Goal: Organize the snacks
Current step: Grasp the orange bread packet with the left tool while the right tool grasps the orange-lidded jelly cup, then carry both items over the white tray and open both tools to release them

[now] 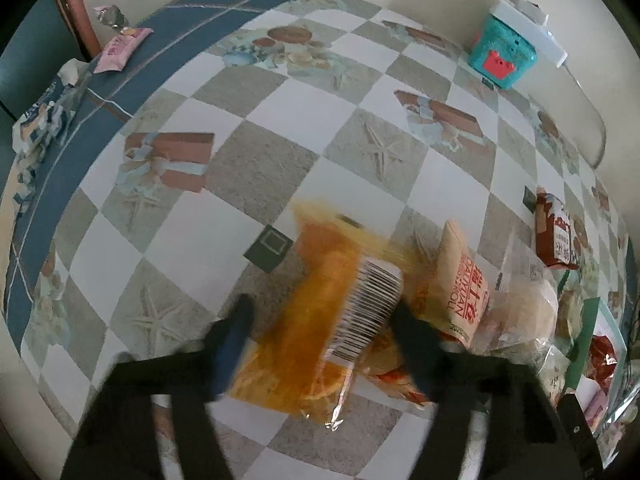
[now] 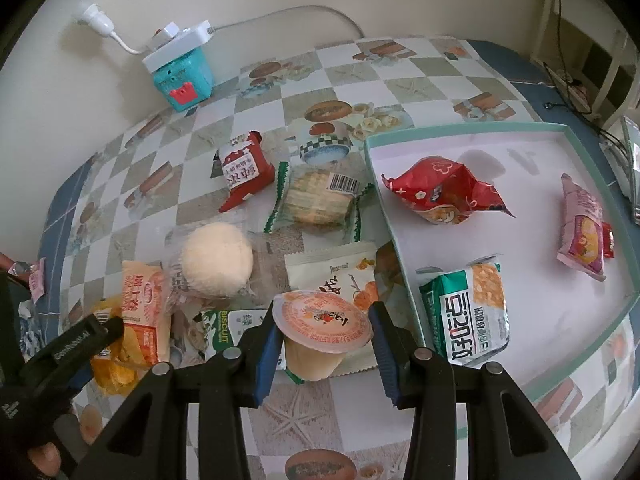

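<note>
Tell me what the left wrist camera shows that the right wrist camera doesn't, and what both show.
Only the left wrist view shows the left claw closed around the orange snack packet with its barcode label, and the crumpled blue-and-white wrapper at the table edge.

Only the right wrist view shows the right claw gripping the jelly cup, and the teal-rimmed tray holding the red packet, green-and-white packet and pink packet.

Both show the teal box, the swiss roll packet and the round white bun.
</note>
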A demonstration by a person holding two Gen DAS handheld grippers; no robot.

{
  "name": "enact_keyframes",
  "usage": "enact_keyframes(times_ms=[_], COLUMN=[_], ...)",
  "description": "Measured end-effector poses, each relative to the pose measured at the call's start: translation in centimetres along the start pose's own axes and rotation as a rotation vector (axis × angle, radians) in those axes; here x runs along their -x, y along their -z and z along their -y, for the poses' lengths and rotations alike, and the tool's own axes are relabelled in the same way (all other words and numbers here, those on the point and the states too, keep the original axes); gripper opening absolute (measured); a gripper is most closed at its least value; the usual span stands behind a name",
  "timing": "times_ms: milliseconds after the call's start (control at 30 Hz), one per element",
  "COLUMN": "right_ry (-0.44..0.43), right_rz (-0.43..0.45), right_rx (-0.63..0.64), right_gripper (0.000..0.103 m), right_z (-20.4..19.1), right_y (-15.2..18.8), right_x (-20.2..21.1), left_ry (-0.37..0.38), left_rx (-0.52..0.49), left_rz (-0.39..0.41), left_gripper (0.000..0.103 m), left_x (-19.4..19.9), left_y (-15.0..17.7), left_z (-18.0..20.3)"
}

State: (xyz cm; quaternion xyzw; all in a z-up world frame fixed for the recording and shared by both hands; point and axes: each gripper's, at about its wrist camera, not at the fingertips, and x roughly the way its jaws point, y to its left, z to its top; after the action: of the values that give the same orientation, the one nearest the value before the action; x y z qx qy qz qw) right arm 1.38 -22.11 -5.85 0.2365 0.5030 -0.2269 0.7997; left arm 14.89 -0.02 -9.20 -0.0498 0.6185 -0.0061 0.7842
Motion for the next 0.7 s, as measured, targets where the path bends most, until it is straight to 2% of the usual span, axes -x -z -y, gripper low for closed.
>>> enact_keyframes(times_ms=[67,300,700], right_ry=[0.0,0.0,-0.021], right_rz=[-0.002,0.004,0.037], right_rx=[-0.003,0.001,0.007], right_gripper=[0.045,0.045,0.045], right_z=[0.1,-0.1,-0.1], right_y=[0.0,0.2,0.1], right_x=[0.0,0.1,1.5], left_ry=[-0.003,0.018,0.047], left_rx=[-0.002,0.024,0.047], left_rz=[-0.002,0.018,0.161], left_gripper=[0.052,0.05,0.05], left_x=[-0.1,1.0,6.2], left_y=[0.1,0.0,-0.5], left_z=[0.0,-1.0,-1.7])
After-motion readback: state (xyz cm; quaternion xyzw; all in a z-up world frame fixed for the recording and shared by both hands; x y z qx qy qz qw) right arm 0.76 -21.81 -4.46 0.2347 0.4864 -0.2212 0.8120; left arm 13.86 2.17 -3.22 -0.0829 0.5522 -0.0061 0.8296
